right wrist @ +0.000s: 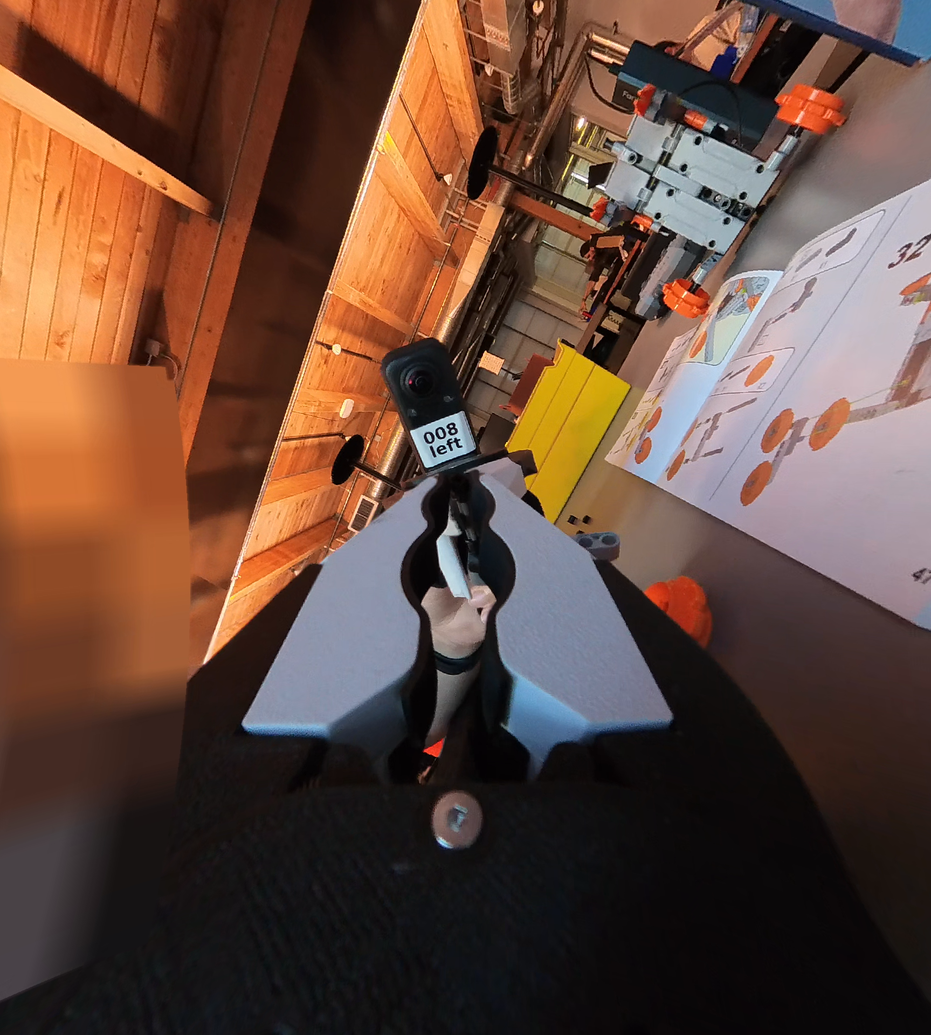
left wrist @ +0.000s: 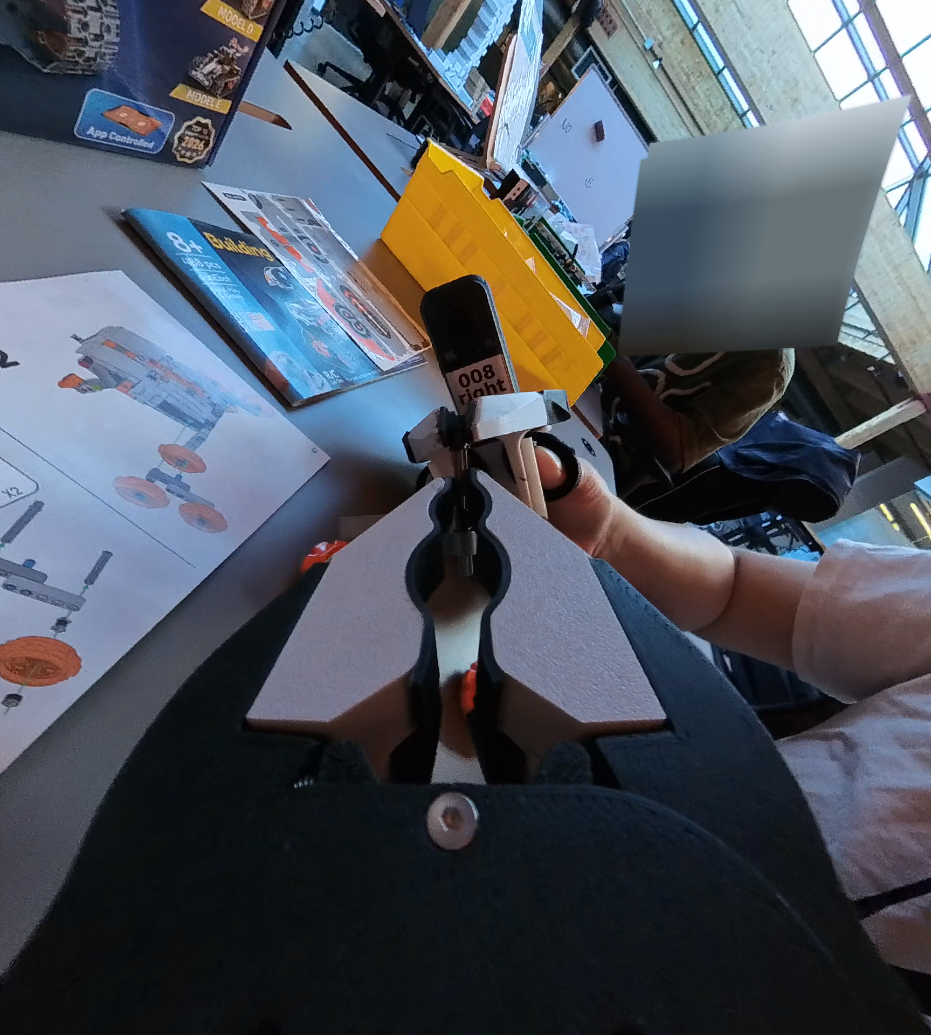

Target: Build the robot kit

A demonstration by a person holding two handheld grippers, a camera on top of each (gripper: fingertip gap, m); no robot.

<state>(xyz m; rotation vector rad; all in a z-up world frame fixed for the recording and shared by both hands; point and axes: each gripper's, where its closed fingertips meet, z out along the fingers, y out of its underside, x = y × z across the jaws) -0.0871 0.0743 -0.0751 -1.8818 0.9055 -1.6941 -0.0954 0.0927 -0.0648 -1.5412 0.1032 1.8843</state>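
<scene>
Left wrist view: left gripper (left wrist: pixel 460 507) fingers clenched on dark axle (left wrist: pixel 462 539); right gripper (right wrist: pixel 460 507) grips its other end, above worktop (left wrist: pixel 32 196).

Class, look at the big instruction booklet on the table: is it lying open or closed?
Open. The booklet lies flat on the table with two facing pages of build diagrams showing, a fold line running between them.
</scene>
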